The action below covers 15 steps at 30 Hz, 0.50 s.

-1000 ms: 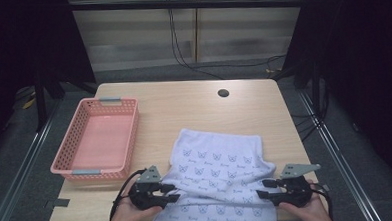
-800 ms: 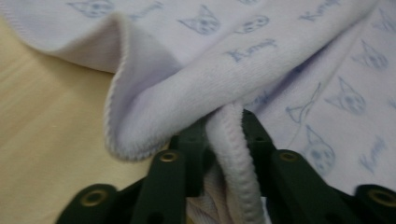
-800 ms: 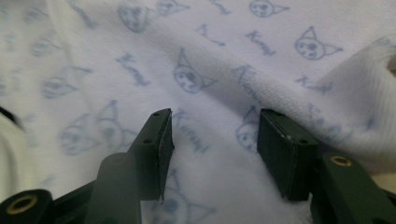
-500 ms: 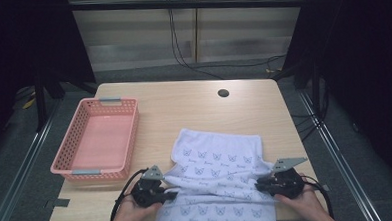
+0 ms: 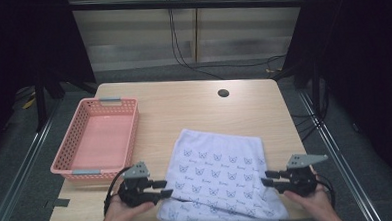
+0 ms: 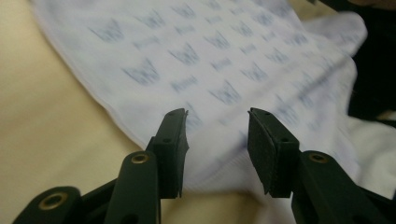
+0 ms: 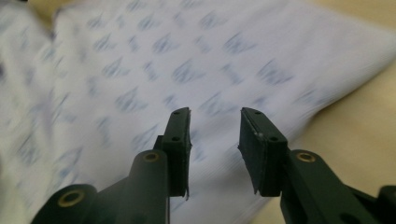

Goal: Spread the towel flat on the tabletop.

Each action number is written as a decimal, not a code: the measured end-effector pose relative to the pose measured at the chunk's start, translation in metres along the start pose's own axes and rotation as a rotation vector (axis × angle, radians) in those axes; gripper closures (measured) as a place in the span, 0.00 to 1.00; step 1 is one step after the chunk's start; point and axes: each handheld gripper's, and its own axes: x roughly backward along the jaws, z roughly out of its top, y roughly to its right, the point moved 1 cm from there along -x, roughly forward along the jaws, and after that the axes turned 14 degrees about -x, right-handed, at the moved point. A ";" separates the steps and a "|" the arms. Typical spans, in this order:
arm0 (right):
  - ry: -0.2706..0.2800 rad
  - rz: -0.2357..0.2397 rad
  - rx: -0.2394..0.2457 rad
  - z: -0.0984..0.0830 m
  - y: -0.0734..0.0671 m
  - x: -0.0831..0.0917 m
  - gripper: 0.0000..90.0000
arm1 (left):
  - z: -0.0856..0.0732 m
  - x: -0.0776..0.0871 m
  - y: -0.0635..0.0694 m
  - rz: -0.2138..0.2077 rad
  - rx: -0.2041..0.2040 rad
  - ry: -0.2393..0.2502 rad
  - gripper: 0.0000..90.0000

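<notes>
Table [image 5: 183,103]: light wood top w/ a round cable hole [image 5: 223,93] near the far edge. I saw it carrying everything else.

Cloth [image 5: 219,174]: white towel-like fabric w/ small blue printed motifs, spread flat on the near-right part of the table. Its near end ran over the table's front edge, btwn my two hands. A fold line crossed it near the front. In the left gripper view [image 6: 210,60] the print was blurred and the far side rumpled; in the right gripper view [image 7: 154,70] it was blurred too.

Basket [image 5: 75,146]: pink plastic mesh basket w/ grey handles, on the left side of the table, apart from the cloth. I read nothing inside it.

Left gripper [image 5: 163,188]: in my left hand [image 5: 121,214] at the cloth's left edge, pointing inward. Its jaws had just been opening after a quick pinch. In its own view [image 6: 217,140] I had them standing apart w/ a clear gap, cloth edge lying below and beyond, neither pad pressing on it.

Right gripper [image 5: 265,178]: in my right hand [image 5: 313,198] at the cloth's right edge, pointing inward. Jaws likewise just opening. Own view [image 7: 215,140] gave me a moderate gap over the cloth, no fabric pinched.
</notes>
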 end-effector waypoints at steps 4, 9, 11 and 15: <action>0.032 -0.118 -0.050 0.035 0.044 -0.021 0.67 | 0.016 -0.041 -0.030 0.044 -0.001 -0.032 0.69; 0.004 -0.141 -0.078 0.047 0.066 -0.049 0.64 | 0.010 -0.067 -0.028 0.031 -0.041 -0.129 0.72; -0.022 -0.167 -0.078 0.049 0.069 -0.061 0.74 | 0.005 -0.065 -0.025 0.044 -0.053 -0.146 0.73; 0.014 -0.165 -0.028 0.050 0.056 -0.068 0.98 | -0.004 -0.050 -0.015 0.048 -0.056 -0.177 0.77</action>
